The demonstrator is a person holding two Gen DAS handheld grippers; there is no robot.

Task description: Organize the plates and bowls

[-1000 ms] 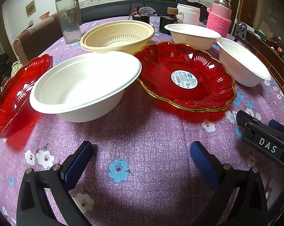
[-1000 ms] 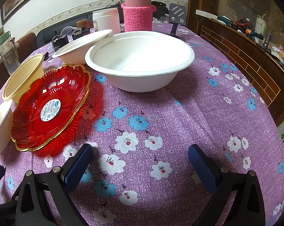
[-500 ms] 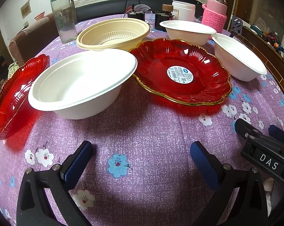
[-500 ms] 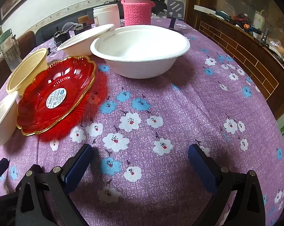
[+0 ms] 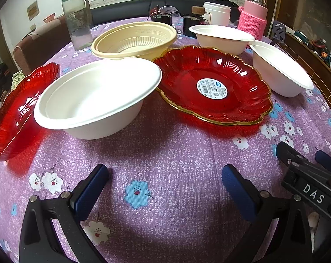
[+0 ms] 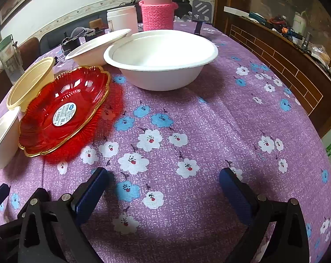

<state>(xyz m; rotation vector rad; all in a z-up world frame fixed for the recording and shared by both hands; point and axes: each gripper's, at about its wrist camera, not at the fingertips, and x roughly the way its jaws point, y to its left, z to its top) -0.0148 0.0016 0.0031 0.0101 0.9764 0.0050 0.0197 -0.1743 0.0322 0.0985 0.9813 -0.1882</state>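
Nothing was sorted yet at this point, by the look of it. Both my grippers hung low over the purple cloth (image 5: 165, 153) with jaws spread wide and nothing in them: the left gripper (image 5: 165, 184) at the bottom of its frame, the right gripper (image 6: 163, 184) same deal in its own view.

In the left view, the near white bowl (image 5: 95, 100) sat center-left, its rim overlapping the edge of the gold-rimmed red plate (image 5: 213, 85) at center. A second red plate (image 5: 16, 114) was at the far left, a cream bowl (image 5: 134, 39) behind, and two more white bowls at upper right — the far bowl (image 5: 220, 37) and the right bowl (image 6: 161, 59), which filled the top center of the right view.

I'd call this the very start: picking a first piece. Next move probably meant pinching a thin bowl rim and nesting it into another white one.
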